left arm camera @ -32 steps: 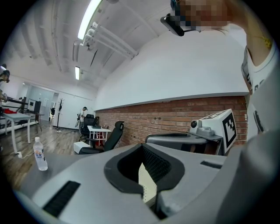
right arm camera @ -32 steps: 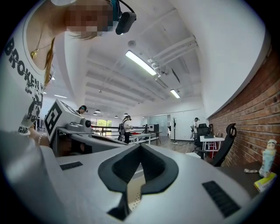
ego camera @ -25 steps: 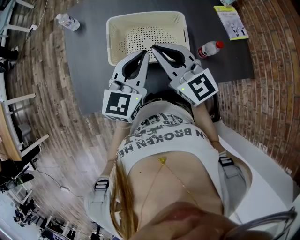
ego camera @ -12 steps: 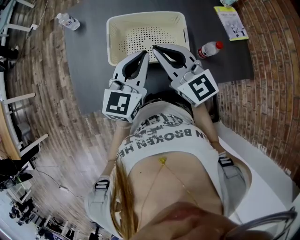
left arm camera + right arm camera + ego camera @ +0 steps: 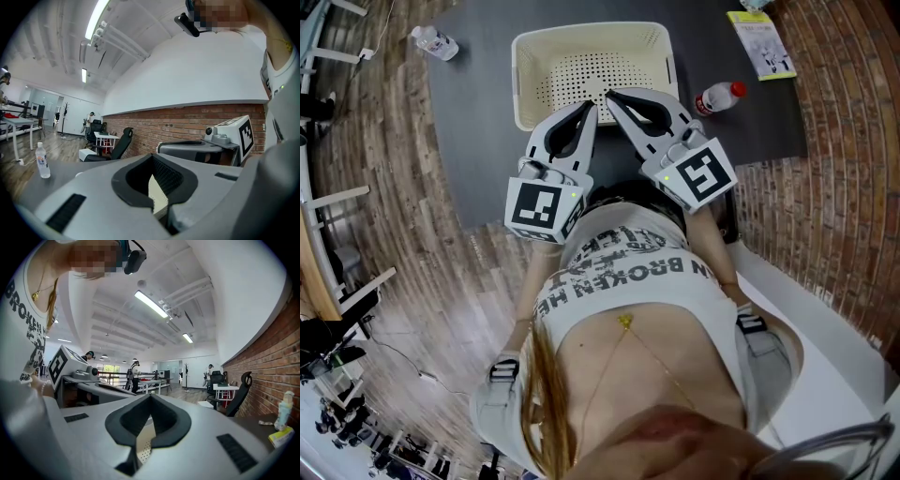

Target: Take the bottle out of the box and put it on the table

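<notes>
A cream perforated box [image 5: 534,84] stands on the dark table [image 5: 478,141], and what shows of its inside looks empty. A clear bottle with a red cap [image 5: 719,97] lies on the table just right of the box. My left gripper [image 5: 591,108] and right gripper [image 5: 611,96] hover side by side over the box's near rim. Both are shut with nothing between the fingers. In the left gripper view the shut left gripper [image 5: 152,155] shows a slice of the box [image 5: 157,192] through its gap. In the right gripper view the right gripper [image 5: 150,396] shows the same box [image 5: 143,446].
A second clear bottle [image 5: 436,42] lies by the table's far left corner and shows as that bottle [image 5: 42,160] in the left gripper view. A yellow-green pamphlet [image 5: 761,42] lies at the far right. A brick wall runs along the right; chairs and desks stand beyond.
</notes>
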`<state>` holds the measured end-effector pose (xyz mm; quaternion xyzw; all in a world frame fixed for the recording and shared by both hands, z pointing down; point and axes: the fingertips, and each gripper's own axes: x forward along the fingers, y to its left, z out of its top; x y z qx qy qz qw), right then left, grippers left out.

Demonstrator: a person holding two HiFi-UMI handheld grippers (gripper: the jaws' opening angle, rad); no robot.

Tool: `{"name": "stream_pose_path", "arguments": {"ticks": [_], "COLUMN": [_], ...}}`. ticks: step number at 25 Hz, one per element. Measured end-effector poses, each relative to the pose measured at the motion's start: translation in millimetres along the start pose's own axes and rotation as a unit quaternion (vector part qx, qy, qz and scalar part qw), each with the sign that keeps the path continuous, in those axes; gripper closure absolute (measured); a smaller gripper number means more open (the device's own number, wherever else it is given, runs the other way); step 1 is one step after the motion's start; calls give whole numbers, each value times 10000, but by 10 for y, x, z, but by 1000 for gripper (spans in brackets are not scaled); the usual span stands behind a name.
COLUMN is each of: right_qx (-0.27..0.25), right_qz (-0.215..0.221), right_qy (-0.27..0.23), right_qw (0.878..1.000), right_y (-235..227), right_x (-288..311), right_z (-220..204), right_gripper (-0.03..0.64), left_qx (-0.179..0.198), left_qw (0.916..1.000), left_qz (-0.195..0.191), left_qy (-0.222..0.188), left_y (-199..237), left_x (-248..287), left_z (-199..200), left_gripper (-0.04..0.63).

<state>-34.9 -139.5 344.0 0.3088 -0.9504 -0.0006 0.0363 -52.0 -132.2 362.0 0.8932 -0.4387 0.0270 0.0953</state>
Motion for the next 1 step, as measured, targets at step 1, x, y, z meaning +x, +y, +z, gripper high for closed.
{"name": "stream_pose_path", "arguments": {"ticks": [1], "right_qx": [-4], "right_qz": [2], "right_qy": [8], "right_qw": [10000], "right_y": [-1], "right_x": [0], "right_z": [-3], "right_gripper": [609], "left_qx": [-1], "left_qw": [10000], "left_qz": [2], "left_qy": [2], "left_y": [2], "left_x": [2], "left_z": [-1], "left_gripper": [592]}}
